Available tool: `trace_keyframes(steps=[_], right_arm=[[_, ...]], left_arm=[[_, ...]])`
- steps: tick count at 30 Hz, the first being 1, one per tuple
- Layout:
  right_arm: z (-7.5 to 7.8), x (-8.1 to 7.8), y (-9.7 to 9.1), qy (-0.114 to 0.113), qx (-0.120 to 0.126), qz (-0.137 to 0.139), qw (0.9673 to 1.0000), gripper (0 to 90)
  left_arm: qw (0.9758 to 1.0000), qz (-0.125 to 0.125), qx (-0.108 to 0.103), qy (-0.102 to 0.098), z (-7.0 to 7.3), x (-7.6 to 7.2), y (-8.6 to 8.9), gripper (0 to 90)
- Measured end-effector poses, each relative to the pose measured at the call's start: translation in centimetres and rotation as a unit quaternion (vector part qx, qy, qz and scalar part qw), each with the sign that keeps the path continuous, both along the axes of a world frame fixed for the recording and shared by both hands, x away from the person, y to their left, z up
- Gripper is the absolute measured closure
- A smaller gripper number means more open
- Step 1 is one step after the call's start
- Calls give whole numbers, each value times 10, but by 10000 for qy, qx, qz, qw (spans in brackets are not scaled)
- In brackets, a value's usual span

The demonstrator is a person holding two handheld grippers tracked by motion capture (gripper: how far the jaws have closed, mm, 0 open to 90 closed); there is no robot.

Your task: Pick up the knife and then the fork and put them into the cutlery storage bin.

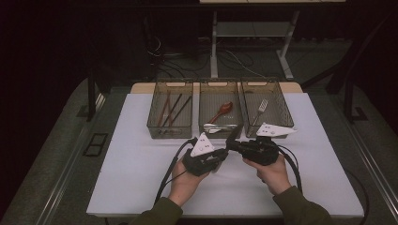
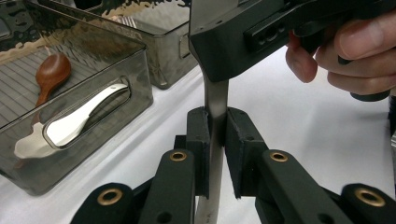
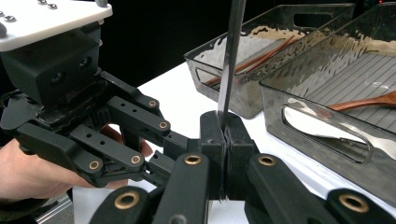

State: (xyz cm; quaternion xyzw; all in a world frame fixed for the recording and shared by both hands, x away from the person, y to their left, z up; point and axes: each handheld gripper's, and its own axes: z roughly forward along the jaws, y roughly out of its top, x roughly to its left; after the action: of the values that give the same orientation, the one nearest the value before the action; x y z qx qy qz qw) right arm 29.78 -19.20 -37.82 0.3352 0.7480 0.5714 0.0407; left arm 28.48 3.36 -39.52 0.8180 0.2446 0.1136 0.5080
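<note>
Both grippers clench the same thin metal utensil (image 2: 215,100), which reads as a knife, though its ends are hidden; in the left gripper view the left gripper (image 2: 215,135) has its two black pads pressed flat on either side of the steel strip, which runs upright between them and up into the body of the other tool; in the right gripper view the right gripper (image 3: 225,140) is clamped hard on the strip, pads nearly meeting, with the blade rising tilted from the jaws; the left gripper's linkage lies to its left there, held by a hand (image 3: 32,172). From the high view the two tools meet nose to nose above the white counter (image 1: 141,178), near its front middle, just short of the three smoky plastic bins; the utensil bridges them, clear of the counter. The left bin (image 1: 155,123) holds brown chopsticks (image 1: 172,108); the middle bin (image 1: 202,123) holds a wooden spoon (image 1: 222,111) and a pale spoon (image 1: 218,127); the right bin (image 1: 284,110) holds a fork (image 1: 261,108). The right hand (image 2: 348,49) grips its tool's handle in the left gripper view.
</note>
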Motion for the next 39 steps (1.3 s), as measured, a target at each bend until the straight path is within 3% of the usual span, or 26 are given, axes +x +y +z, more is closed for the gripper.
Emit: trace_keyframes(steps=[2,7,11,19,22,27,30,33,37,39], right_arm=[[1,0,0,-29,-99,-26,9999,890],[8,0,-9,-189,-318,-160,9992,890],[15,5,-26,-196,-437,-371,9982,890],[35,14,-63,-247,-679,-760,9945,890],[42,19,-74,-245,-735,-871,9932,890],[55,25,-92,-324,-725,-1075,9910,890],[66,29,-102,-377,-710,-1208,9894,890],[78,34,-111,-461,-705,-1341,9874,890],[93,43,-121,-584,-874,-1543,9824,890],[99,50,-124,-618,-968,-1637,9798,890]], left_arm=[[9999,-54,16,-141,0,-1,2,788],[9998,-150,80,-109,-1,1,15,648],[9994,-258,181,-131,-4,1,37,585],[9996,-281,1,73,-13,-1,89,468],[9996,-245,9,112,-18,-4,101,423],[9989,-280,-96,367,-29,-5,120,280],[9985,-224,-150,482,-33,-7,124,205],[9984,-205,23,520,-37,-8,122,129],[9983,-188,239,495,-40,-9,118,27],[9983,-177,201,522,-40,-9,117,11]])
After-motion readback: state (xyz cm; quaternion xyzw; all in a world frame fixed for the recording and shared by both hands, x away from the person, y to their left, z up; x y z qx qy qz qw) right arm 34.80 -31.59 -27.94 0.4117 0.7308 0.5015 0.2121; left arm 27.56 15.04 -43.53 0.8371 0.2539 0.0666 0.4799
